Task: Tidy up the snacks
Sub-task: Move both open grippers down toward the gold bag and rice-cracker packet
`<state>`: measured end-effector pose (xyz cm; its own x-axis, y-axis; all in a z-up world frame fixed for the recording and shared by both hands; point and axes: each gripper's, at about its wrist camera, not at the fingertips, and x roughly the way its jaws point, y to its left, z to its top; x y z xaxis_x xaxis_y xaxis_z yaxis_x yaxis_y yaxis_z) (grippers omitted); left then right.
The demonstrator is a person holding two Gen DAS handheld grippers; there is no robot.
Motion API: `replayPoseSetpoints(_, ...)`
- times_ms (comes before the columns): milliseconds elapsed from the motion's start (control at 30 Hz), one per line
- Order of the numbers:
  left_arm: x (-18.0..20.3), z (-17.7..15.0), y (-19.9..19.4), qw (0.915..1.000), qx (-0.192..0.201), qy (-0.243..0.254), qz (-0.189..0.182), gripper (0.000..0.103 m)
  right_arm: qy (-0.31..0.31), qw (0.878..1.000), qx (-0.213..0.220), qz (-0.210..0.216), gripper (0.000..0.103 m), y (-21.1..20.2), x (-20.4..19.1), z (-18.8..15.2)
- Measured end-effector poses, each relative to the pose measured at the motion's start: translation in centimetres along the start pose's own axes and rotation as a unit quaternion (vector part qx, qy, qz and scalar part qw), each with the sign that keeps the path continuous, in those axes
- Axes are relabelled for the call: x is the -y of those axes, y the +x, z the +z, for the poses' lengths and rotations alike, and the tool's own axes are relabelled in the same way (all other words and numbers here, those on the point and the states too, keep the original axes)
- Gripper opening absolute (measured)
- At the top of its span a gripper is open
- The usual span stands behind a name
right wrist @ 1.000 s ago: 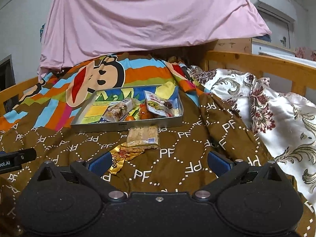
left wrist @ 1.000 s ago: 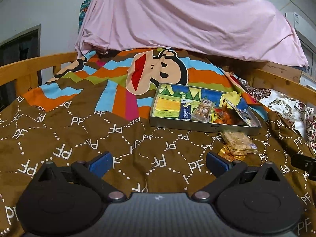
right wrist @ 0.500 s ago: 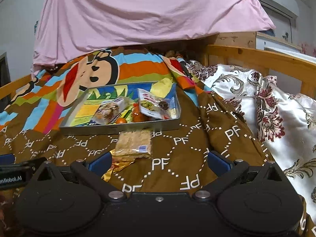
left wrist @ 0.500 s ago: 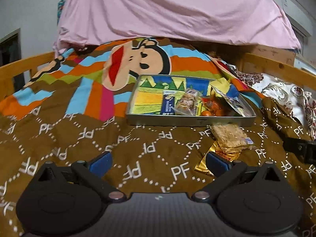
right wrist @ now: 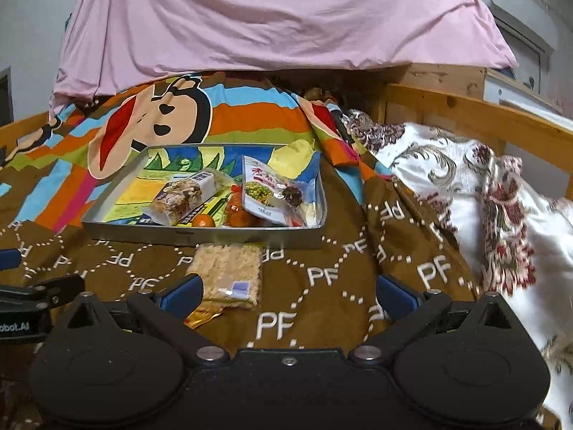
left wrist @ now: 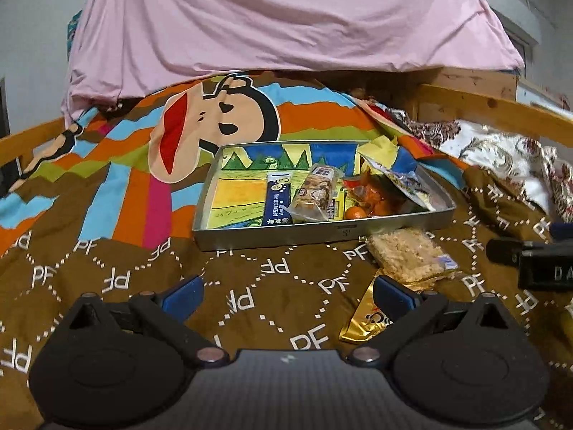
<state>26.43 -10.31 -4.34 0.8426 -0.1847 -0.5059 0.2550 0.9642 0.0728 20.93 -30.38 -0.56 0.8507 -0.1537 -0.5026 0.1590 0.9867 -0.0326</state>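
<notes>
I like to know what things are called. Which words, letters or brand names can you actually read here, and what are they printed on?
"PF": repeated in white all over the brown bedspread.
"DA": cut off, on the black device at the right edge of the left view.
"obot.AI": cut off, on the black device at the left edge of the right view.
Blue snack bar in the metal tray: white print, too small to read.
Red print on the snack bag: blurred.

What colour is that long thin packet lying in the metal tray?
Dark blue with white print; the long packet shows best in the left wrist view.
</notes>
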Motion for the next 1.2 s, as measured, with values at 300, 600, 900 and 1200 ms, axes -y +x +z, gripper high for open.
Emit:
replayPoseSetpoints(300,0.1,0.2,2.0,0.9989,-0.035,0.005,0.03,0.103,-0.068,0.997,0.018,0.007,0.102,3.6,-0.3,0.3)
replayPoseSetpoints(600,0.3,0.1,3.3,0.9975,-0.051,0.001,0.049,0.103,-0.107,0.994,-0.001,0.023,0.102,6.4,-1.6,0.7)
replayPoseSetpoints(900,1.2,0.1,4.0,0.9993,-0.032,0.015,-0.01,0.103,-0.078,0.993,-0.026,0.082,0.102,7.9,-0.8,0.8)
replayPoseSetpoints(1200,4.2,-1.1,4.7,0.9876,-0.029,0.107,-0.111,0.103,-0.022,0.981,-0.086,0.175,0.102,10.1,-0.5,1.3)
